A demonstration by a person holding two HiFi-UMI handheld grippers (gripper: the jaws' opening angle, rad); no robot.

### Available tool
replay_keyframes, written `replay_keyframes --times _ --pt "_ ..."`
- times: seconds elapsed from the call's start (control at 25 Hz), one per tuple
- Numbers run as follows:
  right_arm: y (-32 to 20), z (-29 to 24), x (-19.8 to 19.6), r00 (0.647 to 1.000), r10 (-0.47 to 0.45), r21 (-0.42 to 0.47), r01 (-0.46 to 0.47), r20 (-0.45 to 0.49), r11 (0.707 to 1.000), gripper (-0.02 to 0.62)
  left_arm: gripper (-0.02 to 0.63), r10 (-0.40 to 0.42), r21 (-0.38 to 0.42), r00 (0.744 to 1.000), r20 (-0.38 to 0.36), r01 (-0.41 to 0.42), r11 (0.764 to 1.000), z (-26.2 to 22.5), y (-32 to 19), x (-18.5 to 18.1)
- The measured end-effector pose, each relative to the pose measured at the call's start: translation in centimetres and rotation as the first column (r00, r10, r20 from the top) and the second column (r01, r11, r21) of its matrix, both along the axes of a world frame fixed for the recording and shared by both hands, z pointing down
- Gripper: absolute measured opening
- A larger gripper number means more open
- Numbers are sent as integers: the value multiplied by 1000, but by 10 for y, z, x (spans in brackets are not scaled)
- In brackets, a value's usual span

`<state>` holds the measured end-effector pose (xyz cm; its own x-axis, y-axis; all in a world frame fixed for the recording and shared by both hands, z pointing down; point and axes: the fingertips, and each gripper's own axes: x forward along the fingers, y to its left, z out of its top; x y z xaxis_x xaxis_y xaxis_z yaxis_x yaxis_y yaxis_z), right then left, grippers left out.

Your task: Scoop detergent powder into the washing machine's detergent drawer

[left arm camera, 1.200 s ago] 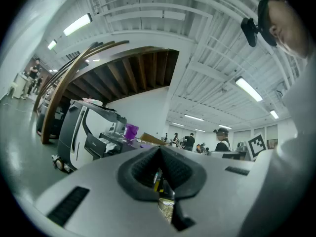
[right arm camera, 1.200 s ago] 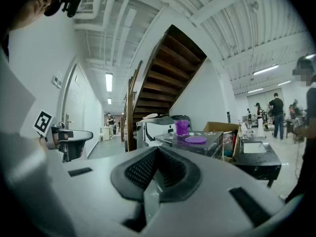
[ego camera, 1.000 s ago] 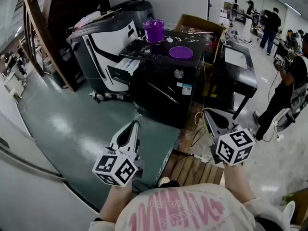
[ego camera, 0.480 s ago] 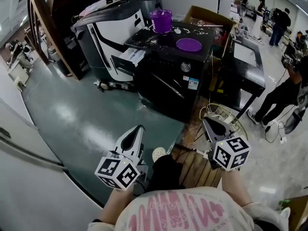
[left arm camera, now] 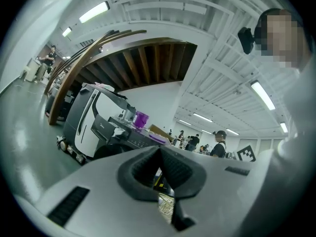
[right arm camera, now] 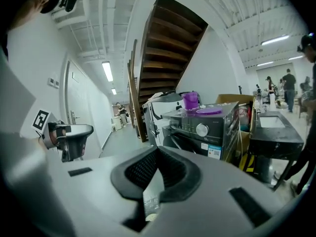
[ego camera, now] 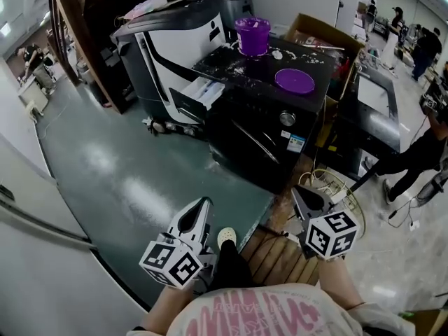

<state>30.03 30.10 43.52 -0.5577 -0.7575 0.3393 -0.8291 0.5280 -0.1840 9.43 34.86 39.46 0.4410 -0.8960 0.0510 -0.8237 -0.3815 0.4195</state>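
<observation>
A black washing machine [ego camera: 259, 121] stands ahead of me, with its white detergent drawer [ego camera: 201, 91] pulled out at its left front. On its powder-dusted top are a purple tub [ego camera: 252, 35] and a flat purple lid [ego camera: 294, 80]. My left gripper [ego camera: 203, 203] and right gripper [ego camera: 297, 190] hang low near my body, far short of the machine. Both are shut and hold nothing. In the left gripper view the left gripper [left arm camera: 159, 150] points toward the tub [left arm camera: 141, 118]. The right gripper [right arm camera: 157, 150] faces the washing machine [right arm camera: 202, 128] and tub [right arm camera: 190, 100].
A grey and white machine [ego camera: 168, 40] stands left of the washer, under a wooden stair [ego camera: 84, 61]. A cardboard box [ego camera: 316, 33] and black table [ego camera: 374, 100] are to the right. Cables [ego camera: 329, 182] and a wooden pallet [ego camera: 280, 247] lie by my feet. People stand at the far right.
The washer, tub and lid have slid rightward in the head view and grown slightly as I step forward. Both grippers stay low and shut, dropping a little in the view.
</observation>
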Motion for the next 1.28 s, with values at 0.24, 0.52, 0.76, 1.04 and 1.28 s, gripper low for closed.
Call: replay_keyframes --times 0.24,0.52,0.76,1.04,1.28 --pt "-56 2 -10 1000 14 -17 -14 27 1000 -2 2 9 -41 998 61 -7 999 6 -56 -8" --pt "-116 -45 -53 997 -45 26 44 56 999 -2 2 33 13 999 21 -33 999 -40 -129 -27" --pt "-177 -93 -82 989 -60 32 56 134 998 -2 2 44 40 997 69 -47 998 -86 -205 -46" --pt "-241 -120 -101 978 -20 60 8 206 998 -2 2 115 146 990 82 -126 981 -118 -268 -63" --pt "-275 -132 -122 981 5 39 -13 192 999 -2 2 139 100 989 58 -144 984 -127 -313 -83"
